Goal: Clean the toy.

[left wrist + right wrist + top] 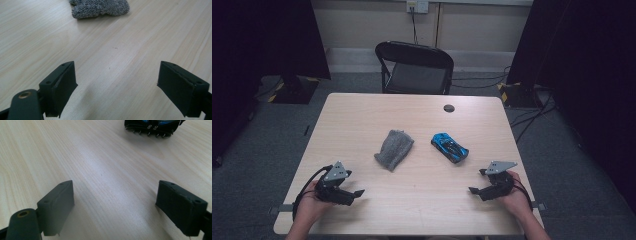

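The left gripper [353,192] sits in the lower left of the high view, held low over the wooden table [362,112], its jaws spread wide with nothing between them. In the left gripper view the same gripper [116,82] shows bare wood between its two black pads, and the grey cloth [100,8] lies at the top edge of that frame, well apart from the pads.

The right gripper [477,181] is in the lower right of the high view, also low over the table, jaws apart and empty. In the right gripper view this gripper [115,200] frames plain tabletop, and the blue toy car [152,126] lies at the upper right edge of the frame, away from the jaws.

In the high view the grey cloth [394,148] lies crumpled just left of centre, and the blue toy car [449,147] lies near it to the right, set at a slant. A dark round spot [449,108] marks the table above the car. A black folding chair [414,67] stands beyond the table's upper edge.
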